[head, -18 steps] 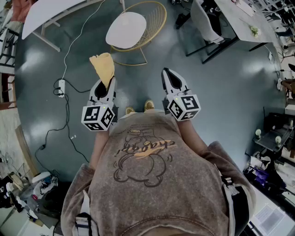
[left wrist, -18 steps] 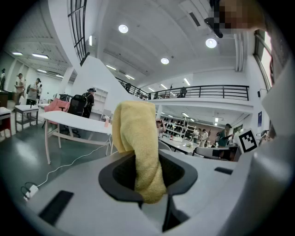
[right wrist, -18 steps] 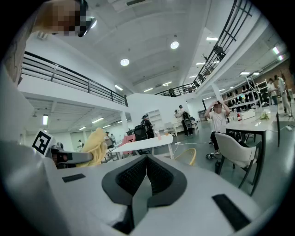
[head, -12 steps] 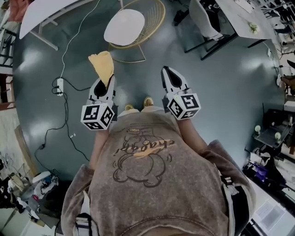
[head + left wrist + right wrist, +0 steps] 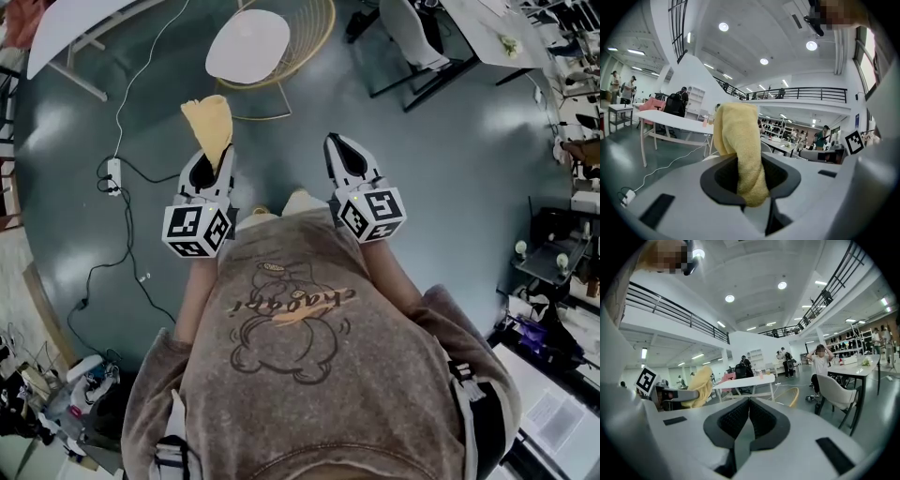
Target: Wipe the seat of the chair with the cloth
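The chair has a round white seat [image 5: 248, 45] in a gold wire frame [image 5: 314, 37] and stands on the grey floor ahead of me. My left gripper [image 5: 217, 157] is shut on a yellow cloth [image 5: 208, 120], which sticks up out of the jaws. The left gripper view shows the cloth [image 5: 739, 150] pinched in that gripper [image 5: 751, 190]. My right gripper [image 5: 338, 145] is held level beside it, shut with nothing in it [image 5: 749, 411]. In the right gripper view the cloth [image 5: 701, 386] shows at left and the chair's gold frame [image 5: 791, 397] ahead. Both grippers are well short of the chair.
A white table [image 5: 84, 28] stands at the far left, with a power strip [image 5: 110, 175] and its cable trailing over the floor. A grey chair [image 5: 412, 33] and another table [image 5: 487, 28] are at the far right. Clutter lines the right and lower-left edges.
The chair has drifted toward the top of the head view. Both grippers keep their pose, with the cloth still held in the left one.
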{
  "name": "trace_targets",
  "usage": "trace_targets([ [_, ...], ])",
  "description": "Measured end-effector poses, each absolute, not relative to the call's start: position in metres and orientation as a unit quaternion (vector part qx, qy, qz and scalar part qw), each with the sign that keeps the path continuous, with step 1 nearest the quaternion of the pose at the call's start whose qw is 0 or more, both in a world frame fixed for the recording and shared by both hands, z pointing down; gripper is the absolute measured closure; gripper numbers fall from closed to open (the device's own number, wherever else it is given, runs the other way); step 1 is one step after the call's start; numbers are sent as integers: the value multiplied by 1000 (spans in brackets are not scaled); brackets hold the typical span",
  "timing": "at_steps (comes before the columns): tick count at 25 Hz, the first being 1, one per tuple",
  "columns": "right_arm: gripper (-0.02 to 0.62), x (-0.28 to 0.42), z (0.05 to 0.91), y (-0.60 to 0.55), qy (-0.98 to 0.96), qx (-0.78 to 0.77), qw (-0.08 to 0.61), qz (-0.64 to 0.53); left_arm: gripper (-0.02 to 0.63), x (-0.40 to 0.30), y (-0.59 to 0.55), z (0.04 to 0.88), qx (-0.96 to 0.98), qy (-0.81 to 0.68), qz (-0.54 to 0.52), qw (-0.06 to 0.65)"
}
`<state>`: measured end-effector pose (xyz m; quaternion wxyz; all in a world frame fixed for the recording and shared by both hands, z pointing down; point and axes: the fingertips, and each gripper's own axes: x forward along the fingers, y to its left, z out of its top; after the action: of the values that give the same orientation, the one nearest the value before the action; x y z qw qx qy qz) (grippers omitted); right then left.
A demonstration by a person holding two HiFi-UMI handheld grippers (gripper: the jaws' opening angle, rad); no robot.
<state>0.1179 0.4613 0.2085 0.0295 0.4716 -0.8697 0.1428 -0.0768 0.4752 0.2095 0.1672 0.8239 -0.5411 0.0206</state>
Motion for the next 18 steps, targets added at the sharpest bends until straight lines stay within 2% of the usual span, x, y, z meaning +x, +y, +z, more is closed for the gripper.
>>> trace_targets([
  [18,568,99,215,422,-856,496,19,142,494,-97,437,219,838,-518,23,171],
])
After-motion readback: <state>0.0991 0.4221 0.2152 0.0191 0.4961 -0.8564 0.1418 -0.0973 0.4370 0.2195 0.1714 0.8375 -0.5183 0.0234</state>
